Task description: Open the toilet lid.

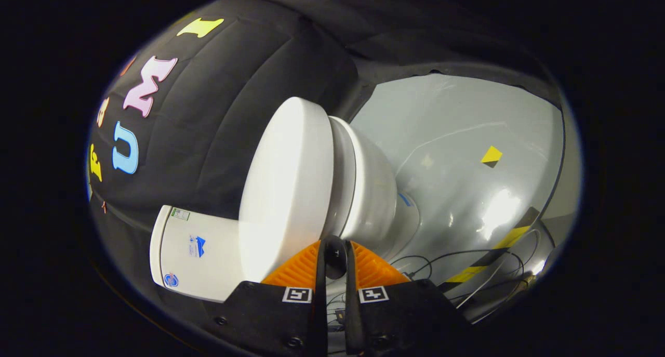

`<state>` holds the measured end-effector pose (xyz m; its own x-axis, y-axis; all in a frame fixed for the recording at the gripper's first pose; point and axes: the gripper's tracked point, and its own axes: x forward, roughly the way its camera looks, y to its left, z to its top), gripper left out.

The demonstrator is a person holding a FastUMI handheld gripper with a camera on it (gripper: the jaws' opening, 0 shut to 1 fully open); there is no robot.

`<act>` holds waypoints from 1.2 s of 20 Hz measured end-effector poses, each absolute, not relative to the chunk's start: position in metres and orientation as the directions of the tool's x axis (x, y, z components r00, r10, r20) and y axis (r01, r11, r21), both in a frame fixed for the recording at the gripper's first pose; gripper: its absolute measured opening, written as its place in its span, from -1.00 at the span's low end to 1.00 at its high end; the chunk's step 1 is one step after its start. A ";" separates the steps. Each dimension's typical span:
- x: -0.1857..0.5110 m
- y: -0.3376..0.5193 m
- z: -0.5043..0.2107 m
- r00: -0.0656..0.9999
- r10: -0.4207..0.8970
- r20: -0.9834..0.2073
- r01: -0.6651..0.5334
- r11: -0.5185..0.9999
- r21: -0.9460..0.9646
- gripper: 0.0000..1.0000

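Tank (195, 253): white, at about 8 o'clock from the claw's tips, with small stickers on its face (too small to make out); it touches the lid's far end.
Toilet lid (288, 188): white and rounded, down on the seat, not raised; it runs from 12 o'clock toward 7 o'clock just ahead of the claw, its near edge right at the fingertips.
Claw (335, 252): two orange ribbed fingers (298, 268) on black mounts, drawn close so only a narrow slot is between them; the tips sit against the lid's rim where it meets the seat (whether both press on it, I cannot tell).
Seat and bowl (371, 196): white, stacked directly against the lid, at 1 o'clock from the fingertips; a small blue mark shows on the base.
Floor (467, 139): pale grey and glossy, beyond the bowl at 2 o'clock, with a small yellow-and-black square marker.
Cables (441, 261): thin black leads lying on the floor at 3 o'clock from the claw, near a strip of yellow-and-black tape (499, 248).
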<state>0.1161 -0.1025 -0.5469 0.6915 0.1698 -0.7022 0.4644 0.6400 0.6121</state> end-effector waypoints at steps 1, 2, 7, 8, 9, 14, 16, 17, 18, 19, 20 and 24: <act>0.116 -0.102 -0.544 0.694 0.161 -0.702 0.458 0.653 0.603 -0.64; 0.117 -0.103 -0.541 0.693 0.145 -0.706 0.450 0.678 0.582 -0.64; 0.122 -0.104 -0.509 0.702 0.015 -0.712 0.379 0.838 0.392 -0.89; 0.124 -0.099 -0.501 0.710 0.011 -0.704 0.361 0.853 0.377 -0.90; 0.126 -0.096 -0.494 0.712 0.004 -0.702 0.342 0.872 0.352 -0.89; 0.132 -0.073 -0.434 0.770 -0.055 -0.636 0.241 0.948 0.210 -0.90; 0.136 -0.052 -0.396 0.814 -0.052 -0.578 0.191 0.964 0.182 -0.90; 0.138 -0.039 -0.380 0.832 -0.050 -0.553 0.168 0.972 0.165 -0.90; 0.138 -0.026 -0.367 0.843 -0.053 -0.535 0.150 0.979 0.139 -0.89; 0.138 -0.013 -0.355 0.853 -0.058 -0.519 0.133 0.985 0.109 -0.90; 0.139 -0.001 -0.344 0.862 -0.057 -0.504 0.116 0.990 0.086 -0.90; 0.139 0.039 -0.315 0.878 -0.039 -0.477 0.058 0.998 0.024 -0.90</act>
<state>0.1388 0.0393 -0.3152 0.8782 -0.0395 -0.4766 0.0577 0.9981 0.0237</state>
